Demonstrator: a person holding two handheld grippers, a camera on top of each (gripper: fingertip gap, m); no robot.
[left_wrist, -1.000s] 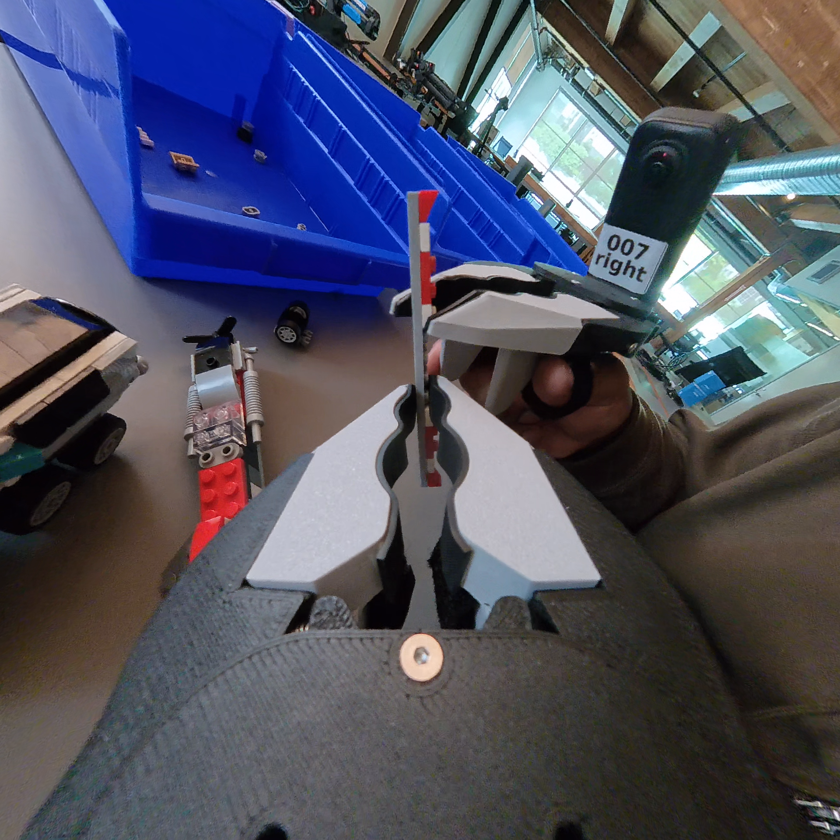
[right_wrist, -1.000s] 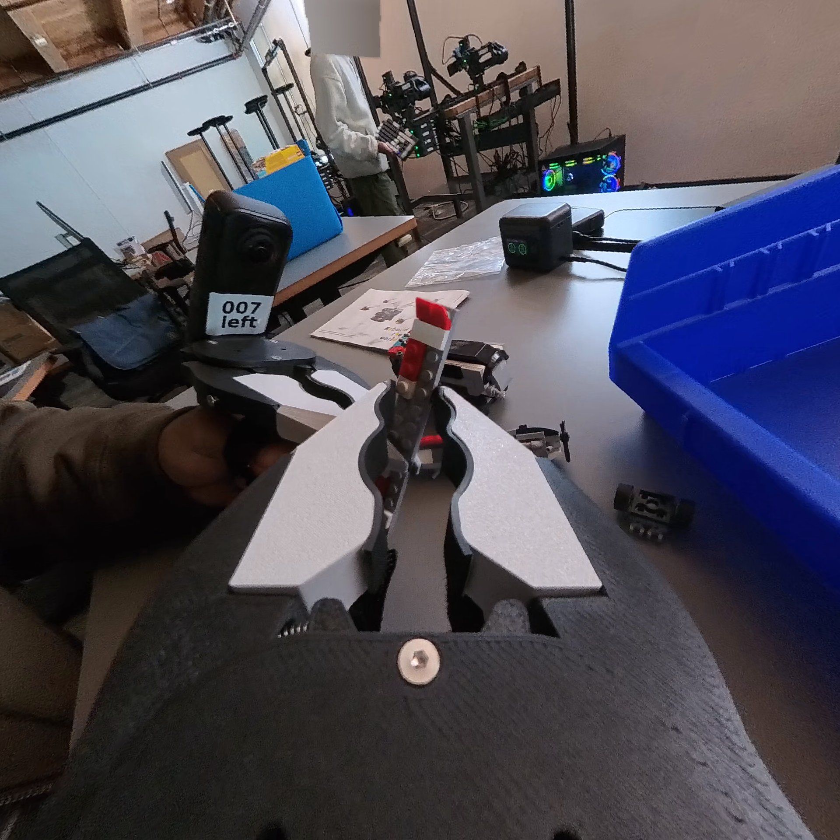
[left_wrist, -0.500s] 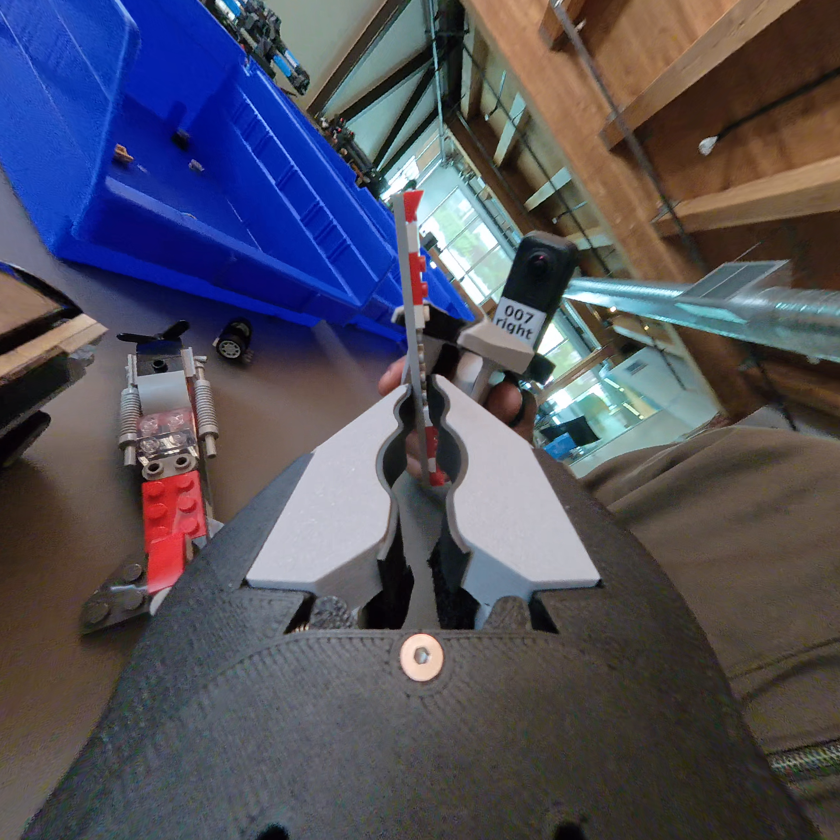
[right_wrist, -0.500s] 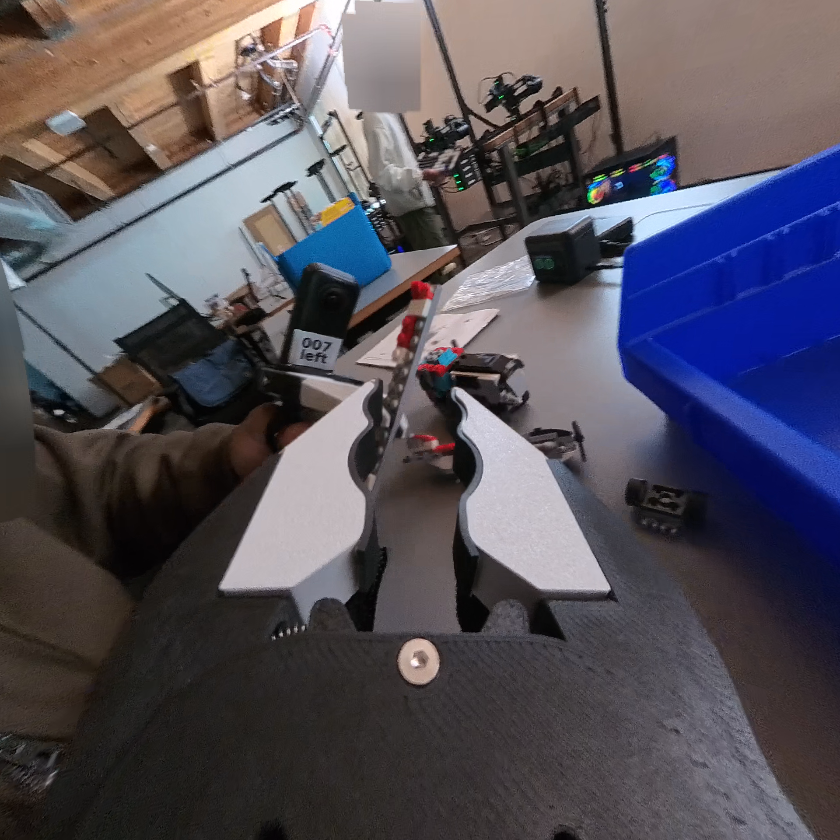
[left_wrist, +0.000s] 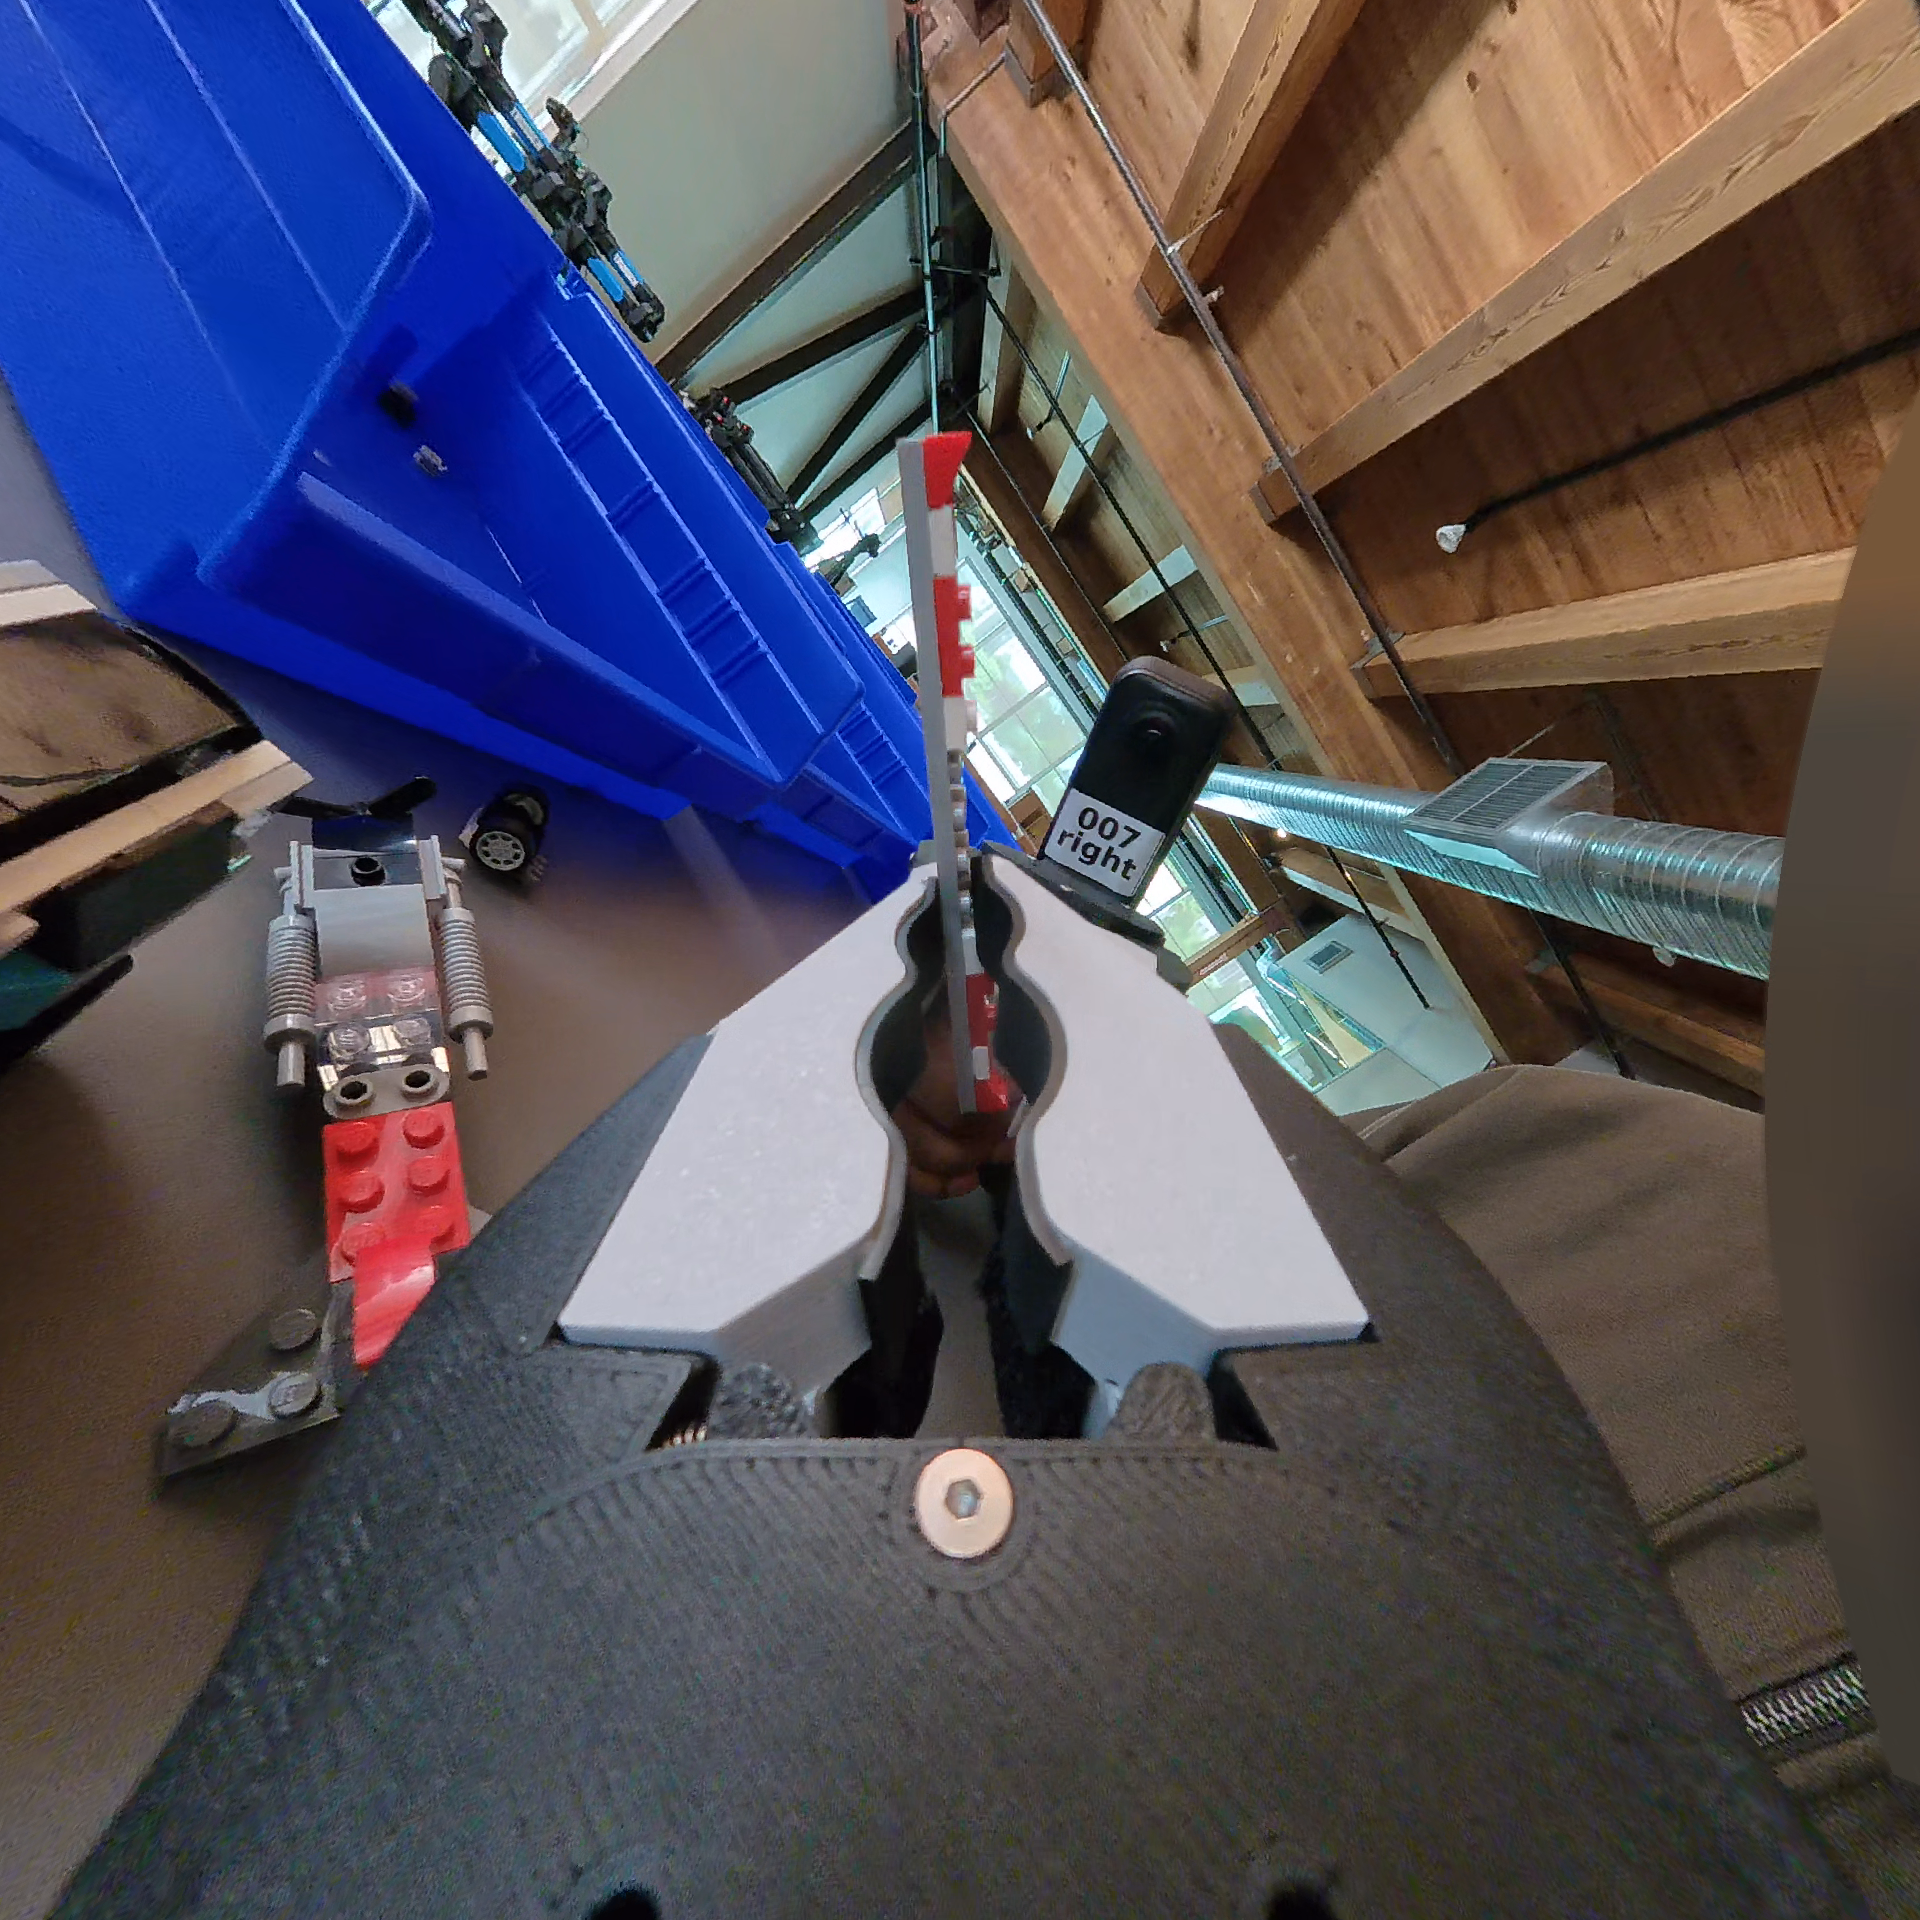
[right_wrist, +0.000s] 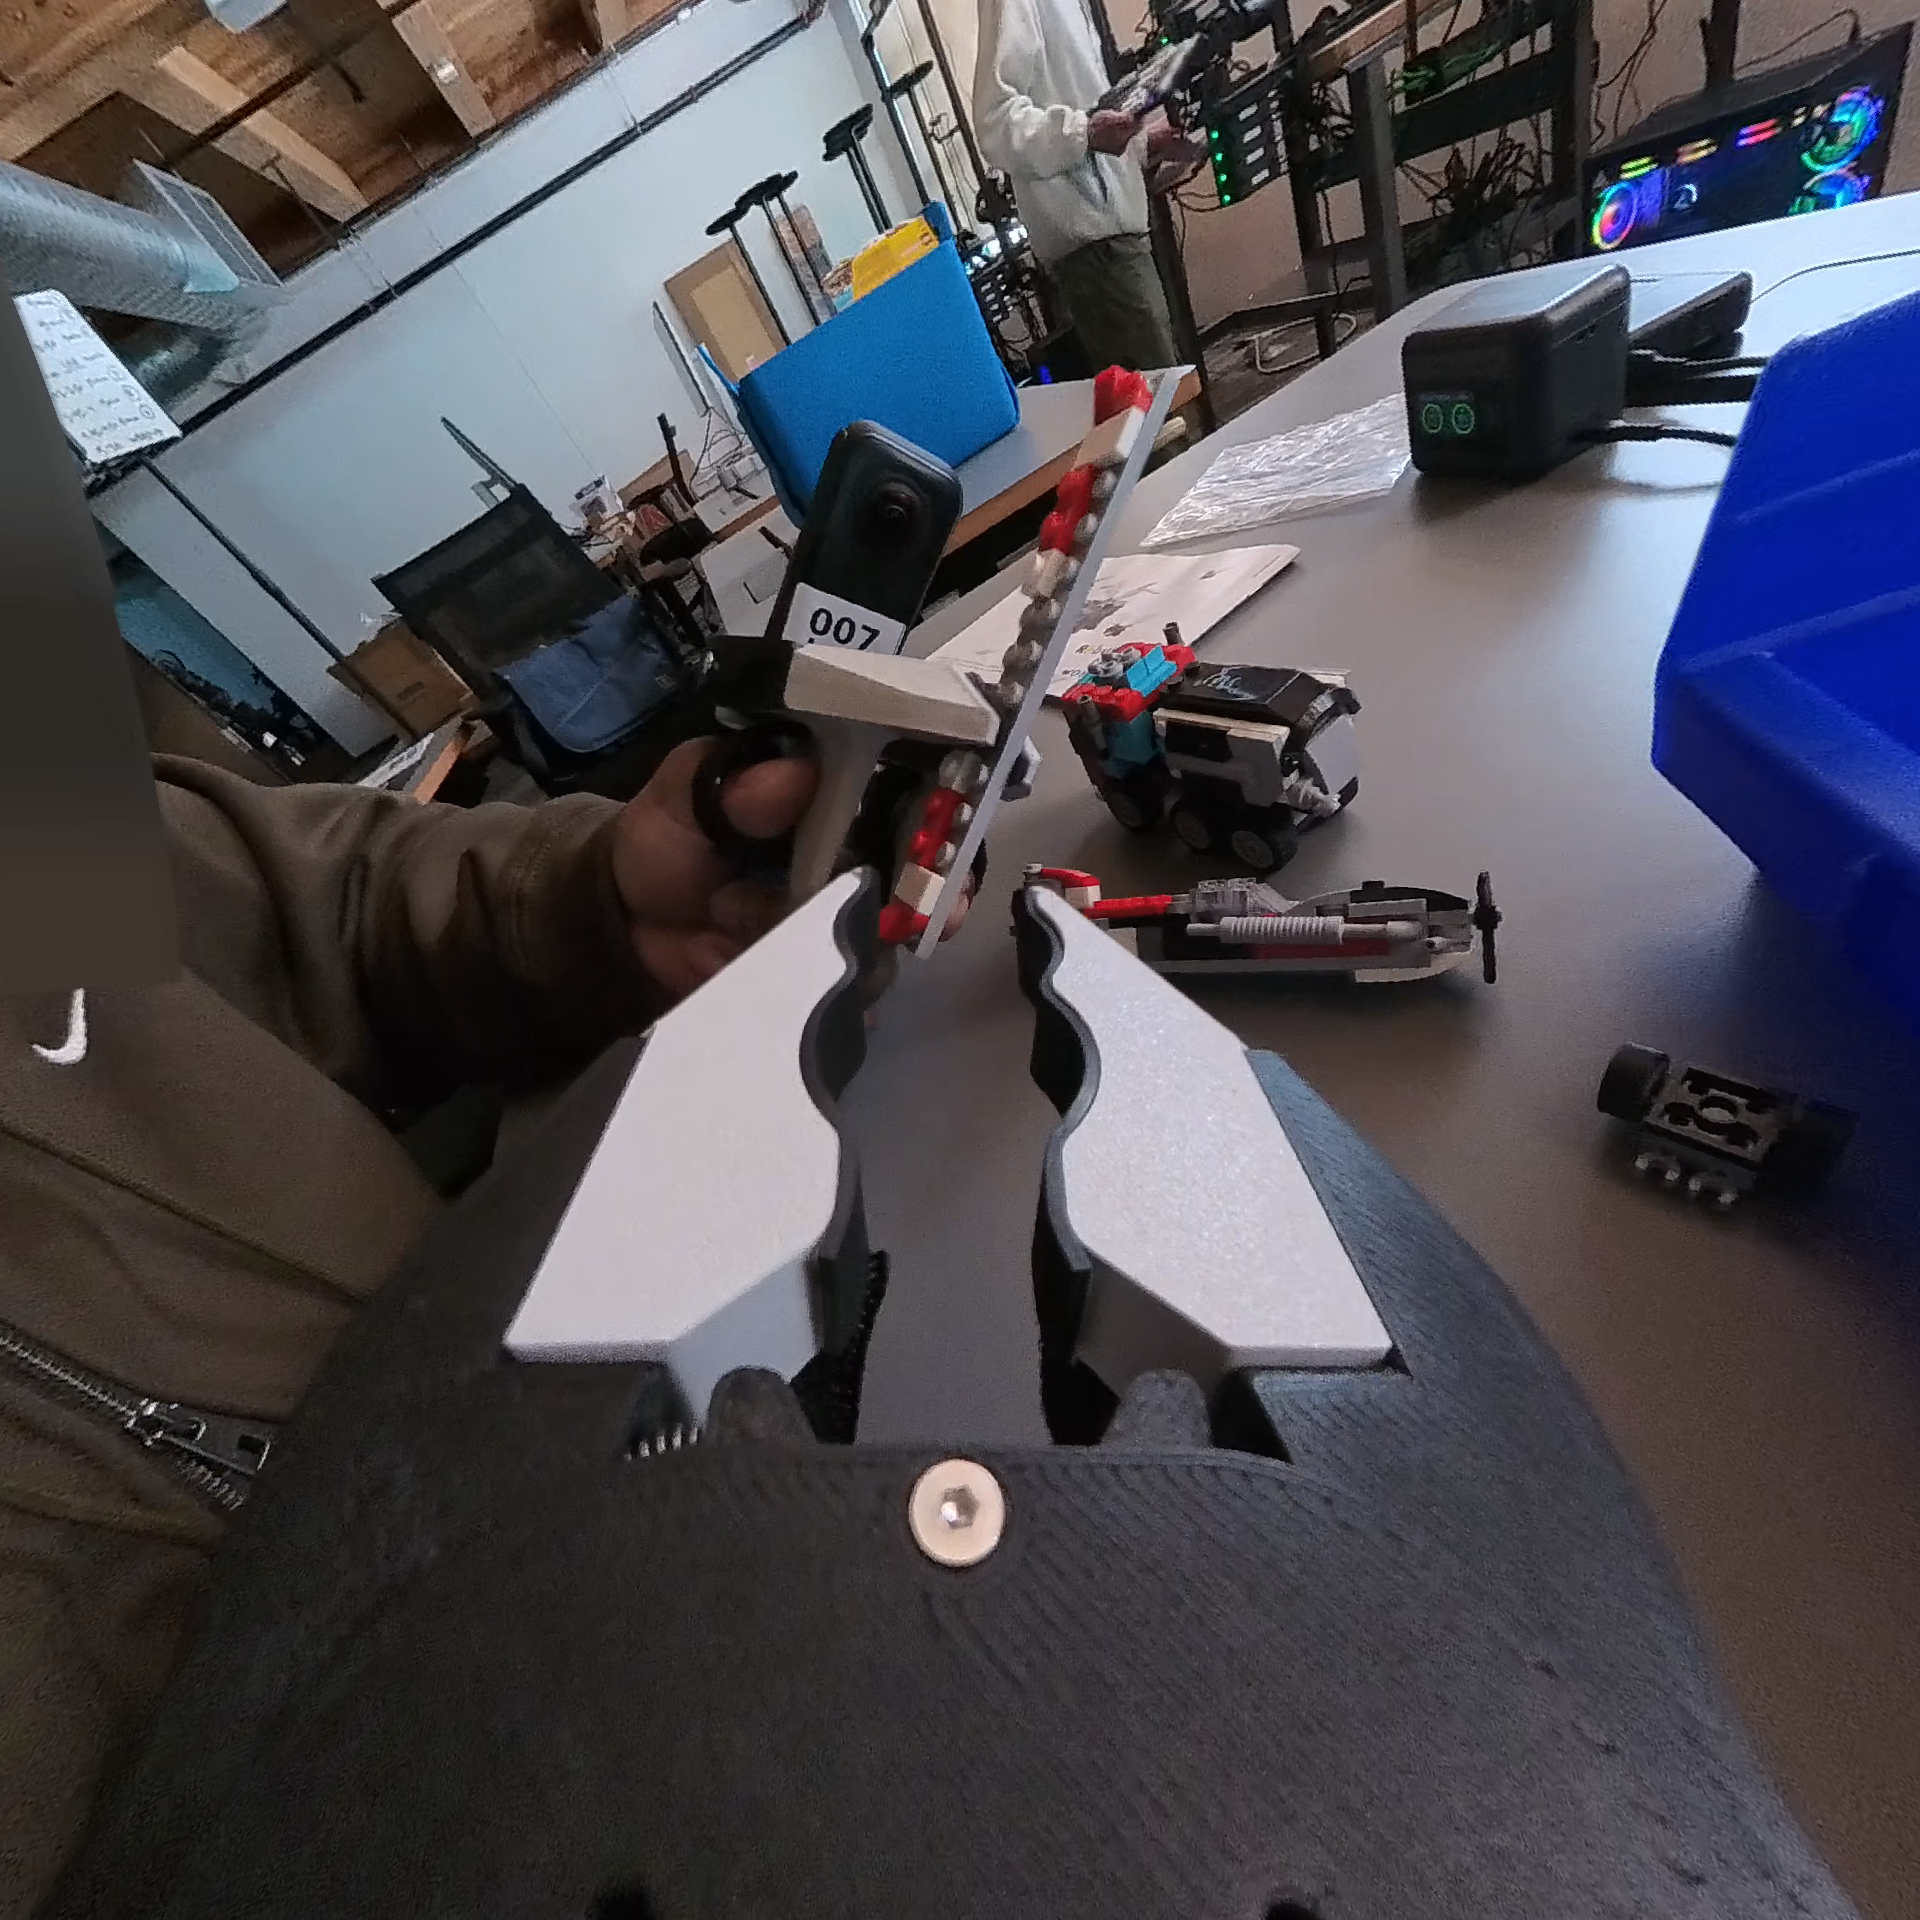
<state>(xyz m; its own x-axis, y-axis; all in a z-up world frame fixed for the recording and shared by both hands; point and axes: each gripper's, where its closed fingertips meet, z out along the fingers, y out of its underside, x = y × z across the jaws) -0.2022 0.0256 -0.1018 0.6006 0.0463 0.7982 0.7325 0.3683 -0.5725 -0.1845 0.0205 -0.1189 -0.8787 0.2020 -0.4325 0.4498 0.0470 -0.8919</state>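
Grey table (right_wrist: 1455, 790) carried a large blue bin (left_wrist: 343, 343) along its far side. Nearer in lay a black-and-grey brick truck (right_wrist: 1216, 743), then a long grey, red and black brick craft with springs and a propeller (right_wrist: 1288, 925), then a loose black wheel axle piece (right_wrist: 1714, 1127).

Left gripper (left_wrist: 961, 883) was raised off the table, its two pads pressed onto a long thin grey plate studded with red and white bricks (left_wrist: 940, 665), caught partway along its length. Most of the plate stood out beyond the fingertips; a short red-tipped end hung back between the fingers.

Right gripper (right_wrist: 940, 909) had its fingers spread, nothing between the pads. The plate's lower end (right_wrist: 920, 904) sat just beside the left fingertip (right_wrist: 842, 914), at the mouth of the opening and apart from the other finger; contact with the near finger could not be told.

Judgement on handling: the plate is thin and long, so one pinch lets it swing. A second hold would best take the flat faces squarely, close to the first pinch, and without pressing sideways on the studded bricks, which could pop off.
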